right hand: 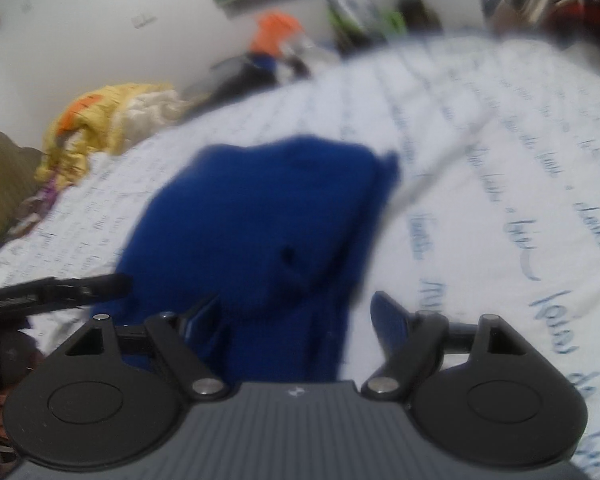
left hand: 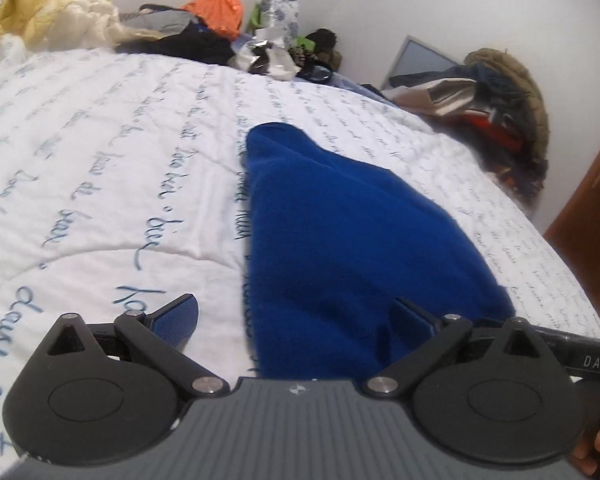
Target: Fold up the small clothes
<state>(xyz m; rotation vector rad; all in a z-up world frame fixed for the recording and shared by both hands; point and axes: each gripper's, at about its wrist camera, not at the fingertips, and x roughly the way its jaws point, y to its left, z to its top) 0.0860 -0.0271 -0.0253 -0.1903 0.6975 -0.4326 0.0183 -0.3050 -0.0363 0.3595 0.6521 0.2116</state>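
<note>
Item: one small blue fleece garment (left hand: 332, 216), lying flat along the middle of the bed, its near edge just ahead of both tools. Judged soft, light and limp, with a napped surface that should not slip; it will sag and drape when lifted, so hold is best taken at a corner or along a hem, pinching all layers together. Left tongs (left hand: 296, 320): released, jaws spread wide, one pad over bare bedding and the other over the garment's near edge, nothing clamped. Right tongs (right hand: 300, 320): likewise released, jaws apart astride the near end of the cloth; the view is blurred, so contact cannot be told. Surface: a bedspread (left hand: 100, 160), white, quilted, printed with blue script, yielding underfoot of any press. Room: a yellow blanket (left hand: 40, 4) at the far left, a clothes heap (left hand: 216, 20) with orange on top by the far wall, a fur-trimmed coat pile (left hand: 496, 108) at right.
</note>
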